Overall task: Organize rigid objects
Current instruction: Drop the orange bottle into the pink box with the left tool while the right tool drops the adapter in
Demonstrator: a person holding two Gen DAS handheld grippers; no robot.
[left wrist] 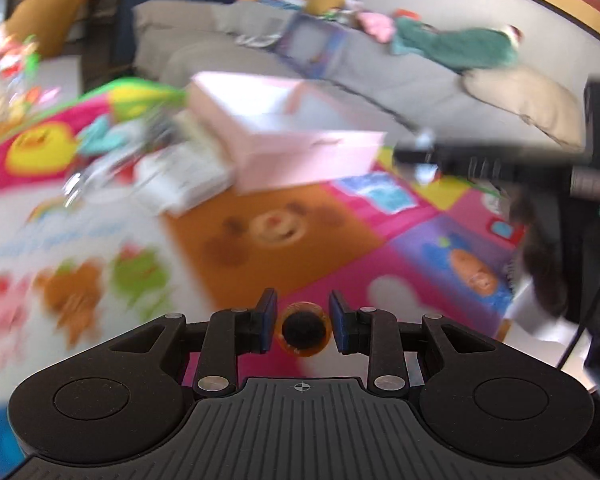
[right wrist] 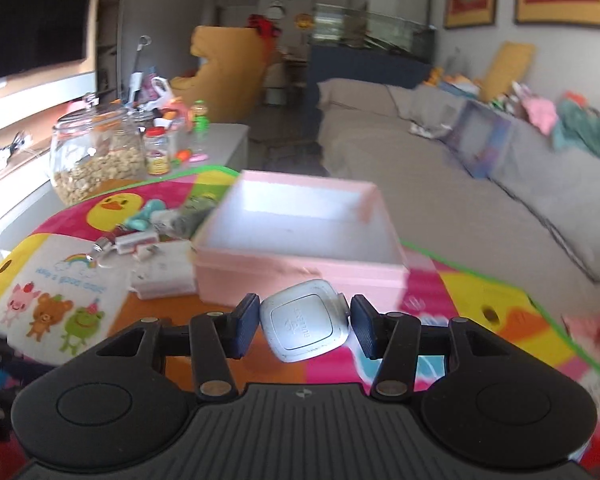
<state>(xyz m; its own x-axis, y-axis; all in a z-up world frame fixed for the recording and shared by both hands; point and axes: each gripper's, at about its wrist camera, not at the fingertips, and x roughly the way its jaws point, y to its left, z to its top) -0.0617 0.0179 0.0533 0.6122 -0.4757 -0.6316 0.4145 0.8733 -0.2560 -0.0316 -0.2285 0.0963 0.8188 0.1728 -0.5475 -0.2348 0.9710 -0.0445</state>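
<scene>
My left gripper (left wrist: 303, 328) is shut on a small round orange object with a black centre (left wrist: 303, 330) and holds it above the colourful play mat (left wrist: 268, 240). My right gripper (right wrist: 305, 326) is shut on a flat white square case (right wrist: 305, 326), just in front of the open pink box (right wrist: 300, 240). The pink box also shows in the left wrist view (left wrist: 296, 152), blurred, ahead and to the left of centre. The box looks empty inside. Small white items (right wrist: 160, 268) and teal pieces (right wrist: 144, 216) lie left of the box.
A glass jar of snacks (right wrist: 96, 156) and small bottles (right wrist: 158, 152) stand on a white table at the far left. A grey sofa (right wrist: 440, 184) runs along the right. The other gripper's black arm (left wrist: 500, 164) crosses the right of the left wrist view.
</scene>
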